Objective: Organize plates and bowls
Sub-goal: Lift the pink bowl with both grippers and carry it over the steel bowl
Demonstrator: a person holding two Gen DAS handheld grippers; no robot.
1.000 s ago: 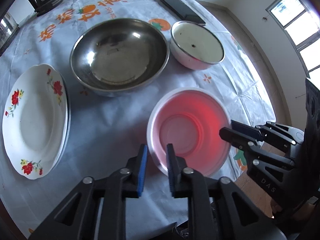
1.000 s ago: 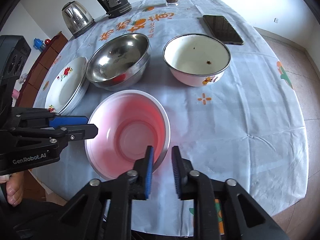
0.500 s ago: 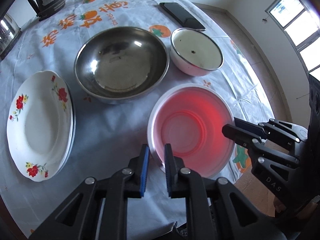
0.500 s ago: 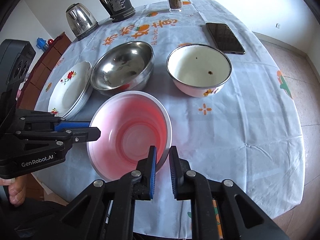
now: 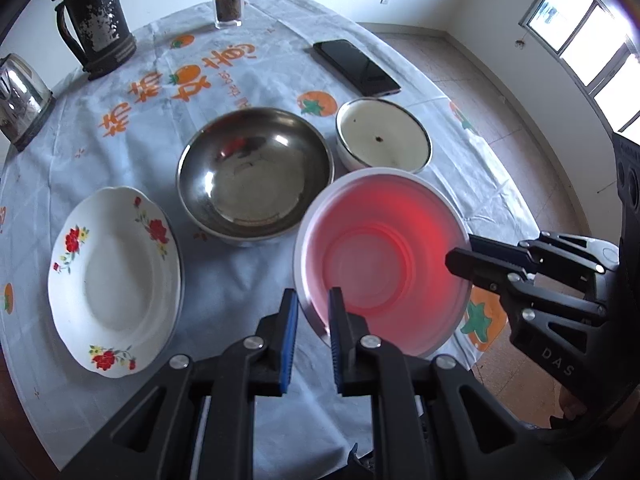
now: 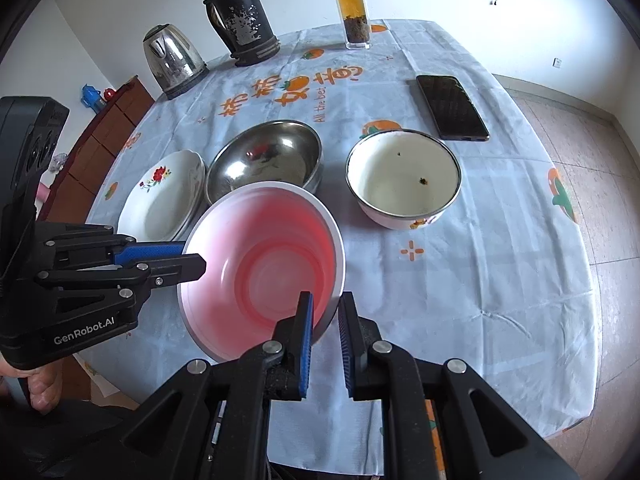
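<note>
From the left wrist view, we see our left gripper clamped on the near rim of the pink bowl, one pad inside the wall and one outside. The right gripper comes in from the right and pinches the opposite rim, so both hands share the load. The bowl looks raised off the tablecloth, its rim overlapping the steel bowl and the white enamel bowl in the picture; how high it sits we cannot judge well through this lens. The steel bowl lies ahead and slightly left of the held bowl, just beside it, and that is the direction any nesting move would take. The floral plate, apparently on top of another plate, lies further left.

From the right wrist view, the right gripper grips the bowl's near rim, and the left gripper holds the far-left edge. Here the pink bowl is empty. The steel bowl is empty too, and wider than the others. The white enamel bowl holds only a couple of dark specks. The phone, kettle, dark jug and tea bottle stand well apart at the far side.
</note>
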